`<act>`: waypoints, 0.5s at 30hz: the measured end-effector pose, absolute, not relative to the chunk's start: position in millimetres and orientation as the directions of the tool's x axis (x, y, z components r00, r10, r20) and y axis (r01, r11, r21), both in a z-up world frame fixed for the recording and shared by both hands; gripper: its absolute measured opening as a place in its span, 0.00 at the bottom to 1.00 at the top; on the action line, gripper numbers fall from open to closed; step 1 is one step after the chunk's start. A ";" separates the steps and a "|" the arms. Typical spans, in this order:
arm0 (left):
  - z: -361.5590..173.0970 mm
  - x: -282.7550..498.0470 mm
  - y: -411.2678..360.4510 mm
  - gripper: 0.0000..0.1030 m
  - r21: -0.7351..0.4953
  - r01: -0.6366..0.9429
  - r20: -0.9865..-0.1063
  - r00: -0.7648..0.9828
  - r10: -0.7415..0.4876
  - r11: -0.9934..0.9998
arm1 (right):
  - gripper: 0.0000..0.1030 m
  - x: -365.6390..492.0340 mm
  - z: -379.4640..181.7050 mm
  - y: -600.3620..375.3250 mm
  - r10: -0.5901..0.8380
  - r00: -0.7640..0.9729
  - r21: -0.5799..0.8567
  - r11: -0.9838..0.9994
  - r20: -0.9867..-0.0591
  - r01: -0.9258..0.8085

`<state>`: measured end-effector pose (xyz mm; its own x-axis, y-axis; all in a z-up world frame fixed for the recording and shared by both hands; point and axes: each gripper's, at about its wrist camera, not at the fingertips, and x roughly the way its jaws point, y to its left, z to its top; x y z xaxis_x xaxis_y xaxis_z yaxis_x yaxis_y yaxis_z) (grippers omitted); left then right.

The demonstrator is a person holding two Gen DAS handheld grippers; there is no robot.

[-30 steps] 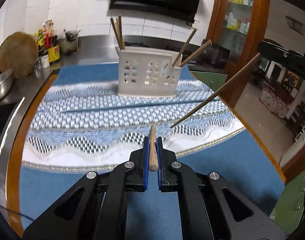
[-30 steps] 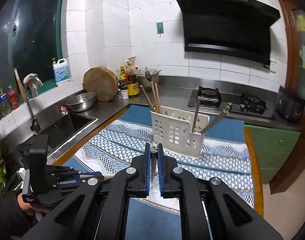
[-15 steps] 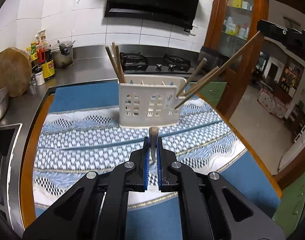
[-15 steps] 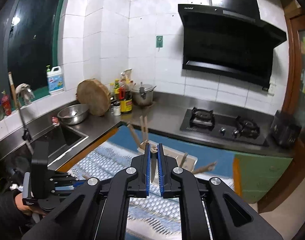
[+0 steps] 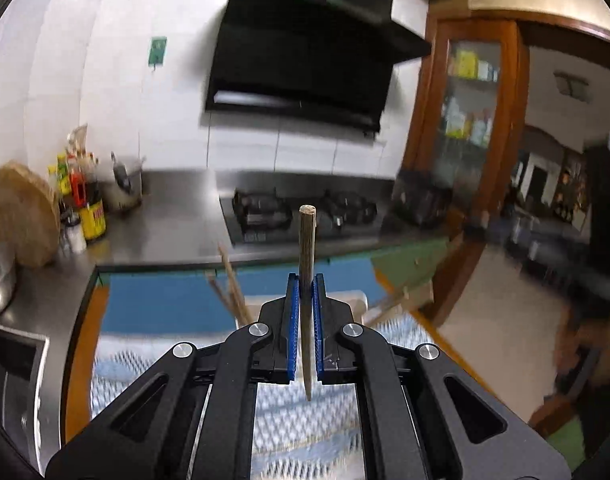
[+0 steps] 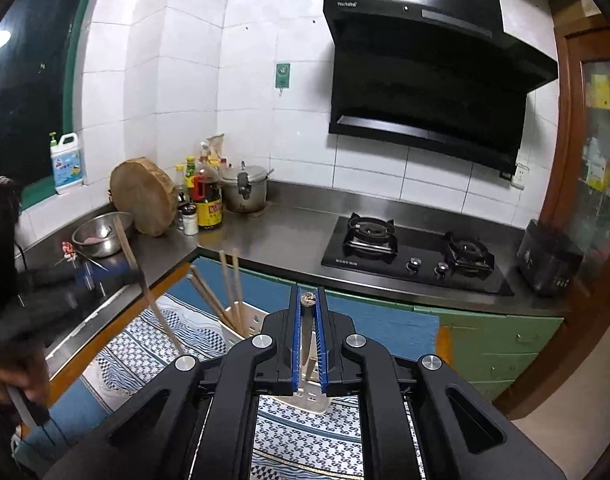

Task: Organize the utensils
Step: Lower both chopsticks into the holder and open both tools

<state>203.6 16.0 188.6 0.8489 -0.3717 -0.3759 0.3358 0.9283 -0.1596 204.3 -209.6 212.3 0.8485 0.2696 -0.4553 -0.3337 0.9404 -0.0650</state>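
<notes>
Left wrist view
Left gripper (image 5: 305, 312): clamped shut on a wooden chopstick (image 5: 306, 264), which stands upright between the blue pads, blunt end up, thin tip hanging below.
Handling: likely light, stiff and smooth; a grip near mid-length looks best to stop it pivoting.
Pose: tilted slightly downward above the white utensil holder (image 5: 355, 300), mostly hidden behind the jaws on the patterned cloth (image 5: 289, 420).

Right wrist view
Right gripper (image 6: 309, 320): closed on a second chopstick (image 6: 307, 332), darker, seen end-on.
Holder: white holder's rim (image 6: 245, 320) just ahead, several chopsticks already leaning inside.
Pose: angled gently down over the holder; the other gripper's chopstick (image 6: 145, 276) slants at left.
</notes>
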 end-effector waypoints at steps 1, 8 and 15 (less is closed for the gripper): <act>193.0 206.8 15.6 0.05 -0.167 0.331 -0.361 0.856 -0.370 0.929 | 0.07 207.7 210.8 -210.5 0.266 0.848 -0.066 0.941 -0.458 -0.331; 206.4 244.7 26.3 0.05 -0.261 0.267 -0.284 0.897 -0.338 0.928 | 0.07 230.6 193.1 -209.4 0.259 0.830 -0.066 0.941 -0.493 -0.333; 185.4 274.0 27.7 0.05 -0.301 0.219 -0.283 0.909 -0.306 0.928 | 0.07 248.3 175.7 -209.8 0.258 0.813 -0.060 0.940 -0.522 -0.336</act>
<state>274.0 27.7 185.4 0.9089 -0.3062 -0.2831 0.2188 0.9281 -0.3013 248.3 -209.8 175.7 0.8133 0.2577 -0.5216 -0.3365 0.9398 -0.0603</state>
